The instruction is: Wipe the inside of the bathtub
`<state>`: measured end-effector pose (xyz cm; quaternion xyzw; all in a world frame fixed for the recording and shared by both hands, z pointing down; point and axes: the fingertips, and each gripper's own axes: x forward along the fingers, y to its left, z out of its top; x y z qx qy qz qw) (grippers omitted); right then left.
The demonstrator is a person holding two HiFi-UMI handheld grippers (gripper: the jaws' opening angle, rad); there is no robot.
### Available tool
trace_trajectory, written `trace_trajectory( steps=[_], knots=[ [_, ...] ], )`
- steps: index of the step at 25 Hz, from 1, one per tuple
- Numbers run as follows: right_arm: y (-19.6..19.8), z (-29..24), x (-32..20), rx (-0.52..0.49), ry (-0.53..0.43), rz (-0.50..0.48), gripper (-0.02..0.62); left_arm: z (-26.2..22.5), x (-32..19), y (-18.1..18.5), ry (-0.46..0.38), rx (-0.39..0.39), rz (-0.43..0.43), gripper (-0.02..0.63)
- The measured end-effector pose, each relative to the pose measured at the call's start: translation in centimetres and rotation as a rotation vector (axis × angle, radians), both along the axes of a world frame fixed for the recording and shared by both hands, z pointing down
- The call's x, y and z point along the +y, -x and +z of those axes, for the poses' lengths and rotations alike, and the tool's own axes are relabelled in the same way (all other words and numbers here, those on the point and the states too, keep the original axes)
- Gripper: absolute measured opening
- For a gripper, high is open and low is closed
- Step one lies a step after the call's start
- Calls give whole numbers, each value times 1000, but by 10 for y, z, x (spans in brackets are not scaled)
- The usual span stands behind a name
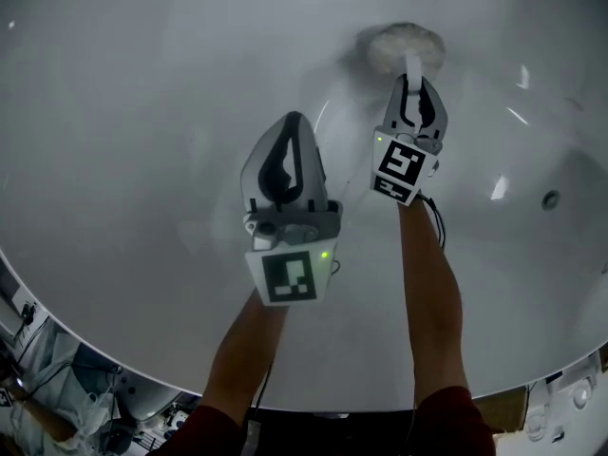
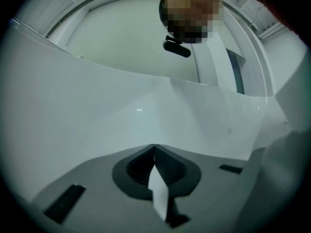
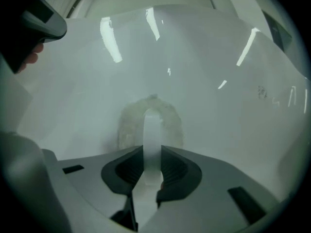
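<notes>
The left gripper (image 1: 294, 122) is nearest, held inside the bathtub (image 1: 133, 112) down-left of the scrubbing pad (image 1: 407, 47). Its own view shows its jaws pressed together. The right gripper view alone shows the right gripper (image 1: 415, 79) clamped on the pad's white handle (image 3: 151, 140). The pad lies against the tub surface.

We found the bathtub (image 1: 142, 112) glossy and smooth, with light streaks at 2 o'clock. The scrub pad (image 1: 388, 49) at 12 o'clock looked fuzzy, its handle (image 3: 151, 135) smooth plastic. The left gripper (image 1: 294, 119) and right gripper (image 1: 415, 84) wore matt grey plastic.
</notes>
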<state>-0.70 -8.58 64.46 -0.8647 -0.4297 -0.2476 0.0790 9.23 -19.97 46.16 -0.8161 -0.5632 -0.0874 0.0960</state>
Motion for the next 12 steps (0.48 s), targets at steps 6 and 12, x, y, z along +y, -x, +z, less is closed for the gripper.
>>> trace_trajectory(
  steps=[6,12],
  knots=[
    [32,-10,-24,-10,51,-41,87,-4,-14,51,18,1,54,15],
    [58,-9,20,-12,79,-48,87,1,29,85,28,-3,87,15]
  ],
)
